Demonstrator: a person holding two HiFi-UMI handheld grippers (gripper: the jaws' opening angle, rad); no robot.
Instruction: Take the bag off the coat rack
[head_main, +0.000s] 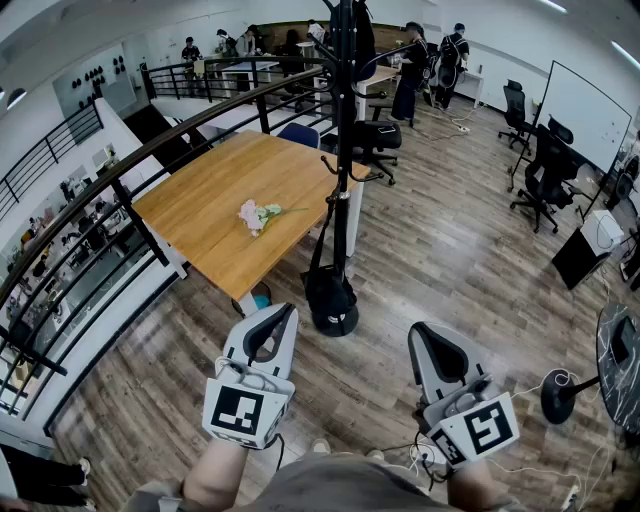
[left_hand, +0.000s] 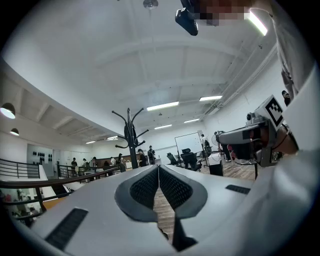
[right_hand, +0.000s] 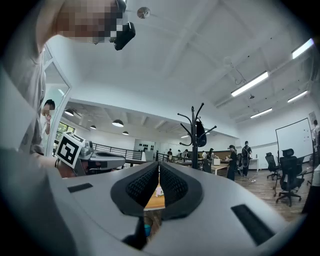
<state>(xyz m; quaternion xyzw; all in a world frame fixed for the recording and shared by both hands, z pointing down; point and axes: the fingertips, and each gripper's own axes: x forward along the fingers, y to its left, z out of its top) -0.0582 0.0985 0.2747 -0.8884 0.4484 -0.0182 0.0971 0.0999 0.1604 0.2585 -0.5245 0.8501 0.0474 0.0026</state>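
Note:
A black coat rack (head_main: 345, 150) stands on the wood floor beside a table. A black bag (head_main: 328, 291) hangs low on it by a long strap, down near the rack's round base. Both grippers are held close to my body, short of the rack. My left gripper (head_main: 284, 314) is shut and empty, with the bag just beyond its tips to the right. My right gripper (head_main: 421, 334) is also shut and empty, farther right of the base. The rack (left_hand: 131, 136) shows far off in the left gripper view above the shut left gripper (left_hand: 158, 171). In the right gripper view the rack (right_hand: 194, 135) rises beyond the right gripper (right_hand: 159, 172).
A wooden table (head_main: 215, 235) with a pink flower bunch (head_main: 255, 215) stands left of the rack. A black railing (head_main: 90, 250) runs along the left. Office chairs (head_main: 545, 180), a floor fan (head_main: 563, 392) and cables (head_main: 520, 470) are on the right. Several people stand at the back.

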